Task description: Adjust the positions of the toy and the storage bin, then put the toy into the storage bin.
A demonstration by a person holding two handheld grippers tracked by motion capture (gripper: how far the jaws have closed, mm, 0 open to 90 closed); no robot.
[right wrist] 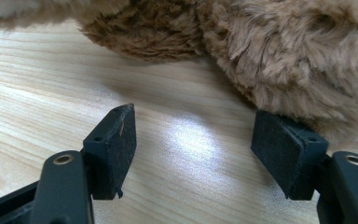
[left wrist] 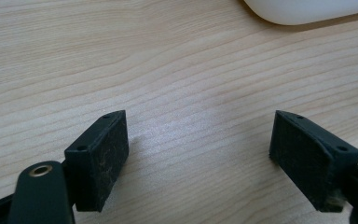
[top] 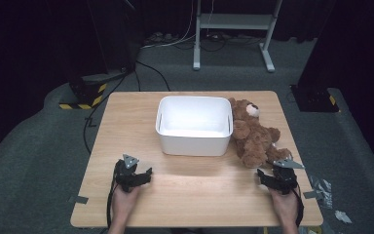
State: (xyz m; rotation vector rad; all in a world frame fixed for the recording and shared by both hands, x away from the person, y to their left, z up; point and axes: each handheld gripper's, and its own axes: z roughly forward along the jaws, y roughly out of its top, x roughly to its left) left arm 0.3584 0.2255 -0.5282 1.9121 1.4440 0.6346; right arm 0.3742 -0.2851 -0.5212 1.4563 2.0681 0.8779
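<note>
A brown teddy bear [top: 252, 132] lies on the wooden table [top: 126, 126], right beside a white bin [top: 195, 125]. My right gripper [top: 268, 176] sits just in front of the bear's legs, jaws open over bare wood. In the right gripper view the bear's fur [right wrist: 279, 56] looms close ahead, and the right fingertip [right wrist: 284, 156] sits under the edge of a furry leg, with nothing between the pads of the right gripper [right wrist: 196, 154]. My left gripper [top: 143, 174] rests near the table's front left, open; in the left gripper view its gripper [left wrist: 198, 158] frames bare wood, the bin's rounded corner [left wrist: 307, 11] ahead.
The bin looks empty inside. Beyond the table's far edge, a white metal stand [top: 233, 29] and cables lie on grey carpet. Bits of tape [top: 321, 187] stick out past the table's right edge. Bare wood lies between the two grippers.
</note>
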